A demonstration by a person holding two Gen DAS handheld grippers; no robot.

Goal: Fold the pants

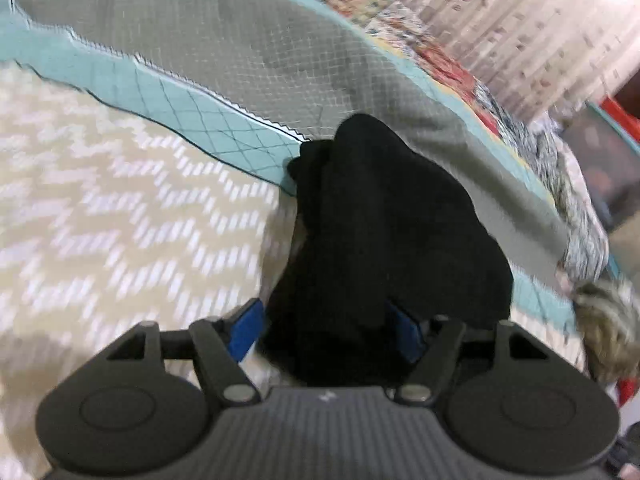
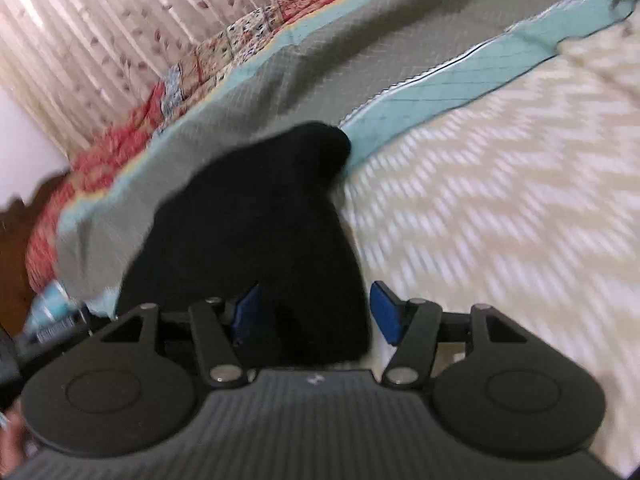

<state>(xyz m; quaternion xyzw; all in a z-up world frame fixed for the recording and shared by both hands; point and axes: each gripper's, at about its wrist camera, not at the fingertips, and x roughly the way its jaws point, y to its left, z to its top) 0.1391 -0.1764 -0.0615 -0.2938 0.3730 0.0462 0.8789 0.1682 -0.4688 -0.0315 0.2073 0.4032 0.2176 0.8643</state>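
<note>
A: Where are the black pants (image 1: 384, 240) seen?

B: In the left wrist view they are hung in a bunch between the blue fingers (image 1: 246, 330) of the left gripper (image 1: 328, 332), above the bed (image 1: 100, 216). The far end of the pants is seen over the teal strip (image 1: 192, 108) and the grey quilt (image 1: 240, 36).

A: And the left fingers, shut or not?

B: The cloth is gripped between them; both pads are pressed to its sides.

A: Right gripper (image 2: 316, 312)?

B: Same pants (image 2: 256, 232) are held there too, approx. in the middle of the view. The left pad is covered in part by cloth, the right pad (image 2: 386, 312) is seen just beside the cloth. If it is touched cannot be told, pic is blurred.

A: What is around the pants?

B: A cream zigzag blanket (image 2: 500, 184) is seen to the right of the pants in the right wrist view, the grey quilt (image 2: 280, 76) behind them, then a patchwork cover (image 2: 224, 48) and a curtain (image 2: 80, 32) farther back.
</note>
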